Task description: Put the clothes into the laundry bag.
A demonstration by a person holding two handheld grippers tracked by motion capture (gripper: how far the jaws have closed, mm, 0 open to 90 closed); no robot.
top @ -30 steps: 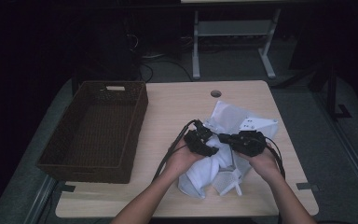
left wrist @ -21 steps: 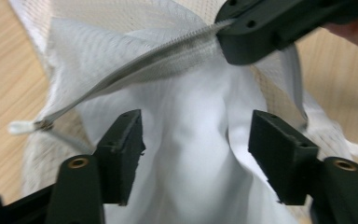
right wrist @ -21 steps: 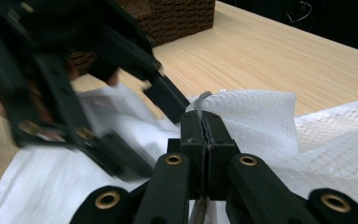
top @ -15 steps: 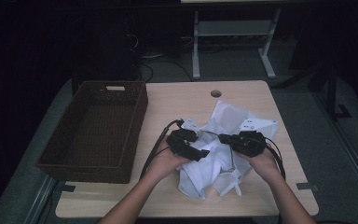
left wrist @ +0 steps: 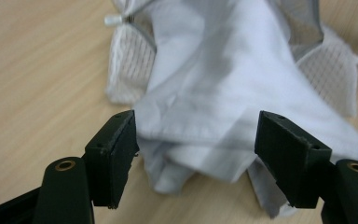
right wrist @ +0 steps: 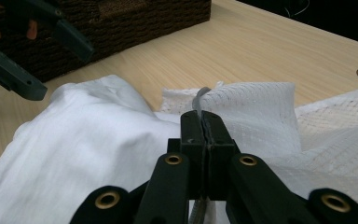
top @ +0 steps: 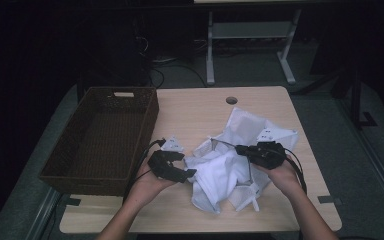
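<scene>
A white shirt-like cloth (top: 220, 172) lies half out of a white mesh bag (top: 252, 127) on the wooden table (top: 195, 110). My left gripper (top: 185, 166) sits just left of the cloth, open; its jaws have just been opening. In the left gripper view the cloth (left wrist: 223, 79) and mesh bag (left wrist: 130, 65) lie ahead of the spread left gripper (left wrist: 196, 140), and neither pad presses on them. My right gripper (top: 241, 148) is shut on the bag's thin grey edge, which sticks up from the right gripper (right wrist: 201, 123) beside the mesh bag (right wrist: 251, 107) and the cloth (right wrist: 84, 135).
A dark woven basket (top: 150, 120) stands at the table's left, close behind my left hand; it is also in the right gripper view as the basket (right wrist: 121, 23) beyond the left gripper (right wrist: 51, 51). A round cable hole (top: 231, 100) sits near the far edge.
My left gripper has let go of the cloth, opened and moved left toward the basket. The right gripper has stayed put, still pinching the bag's edge.
</scene>
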